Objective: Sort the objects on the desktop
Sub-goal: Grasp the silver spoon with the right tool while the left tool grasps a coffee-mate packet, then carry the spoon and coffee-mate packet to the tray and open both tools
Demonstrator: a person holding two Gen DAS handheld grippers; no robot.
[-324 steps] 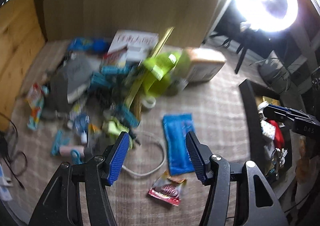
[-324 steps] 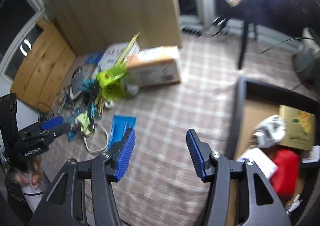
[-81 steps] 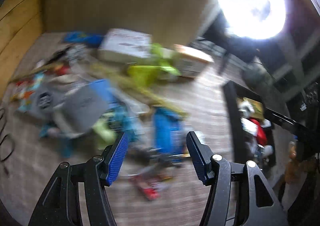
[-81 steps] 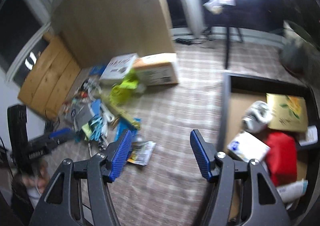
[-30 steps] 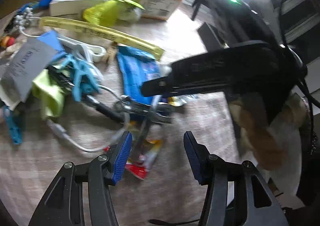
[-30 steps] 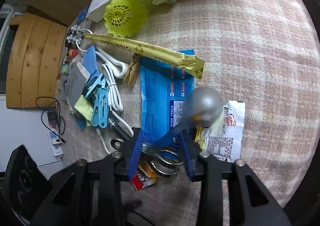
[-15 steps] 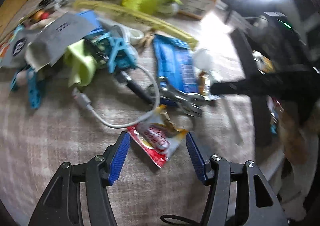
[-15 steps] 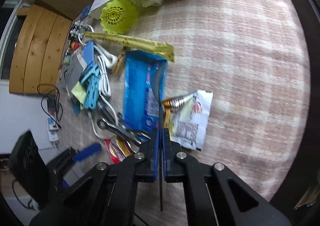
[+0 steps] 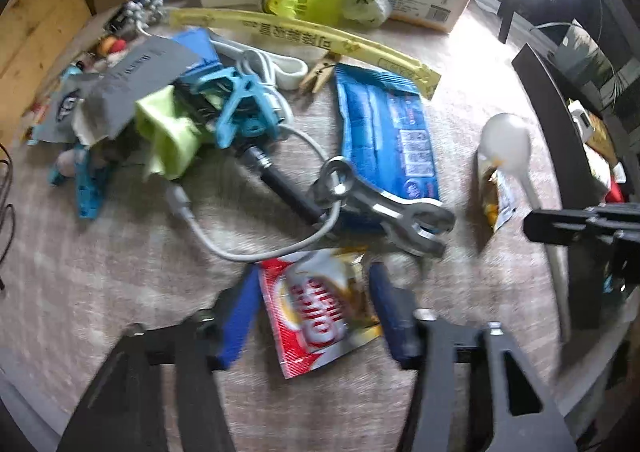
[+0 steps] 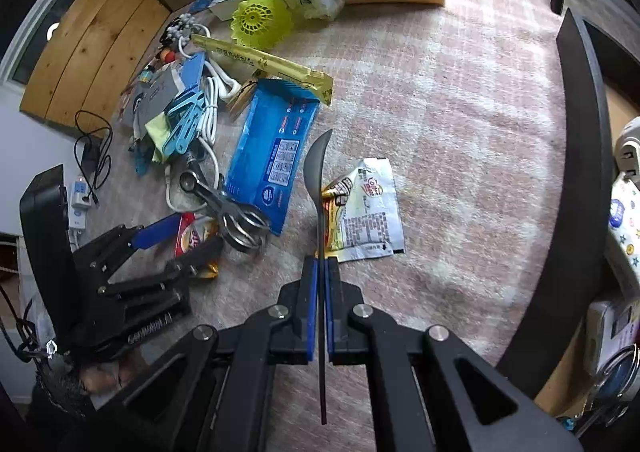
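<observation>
Jaws half-open and closing, the left gripper [image 9: 312,316] straddles a red snack sachet [image 9: 320,308] flat on the checked cloth; its blue pads do not yet press the packet. Beyond it, in the left wrist view, most of the clutter lies unsorted: a steel wrench [image 9: 384,207], a blue wipes pack [image 9: 388,131], a white cable [image 9: 256,244], blue clips [image 9: 244,107] and a long yellow sachet [image 9: 304,35]. At the right edge, a spoon [image 9: 508,143] hangs off the cloth.

Seen from the right wrist, the right gripper [image 10: 320,308] is clamped tight on that spoon's handle, bowl edge-on above a white coffee sachet [image 10: 364,211]. The dark-rimmed tray [image 10: 580,131] to the right already holds several items. Sorting looks barely under way: one spoon lifted, one sachet about to be taken, the pile largely untouched.
</observation>
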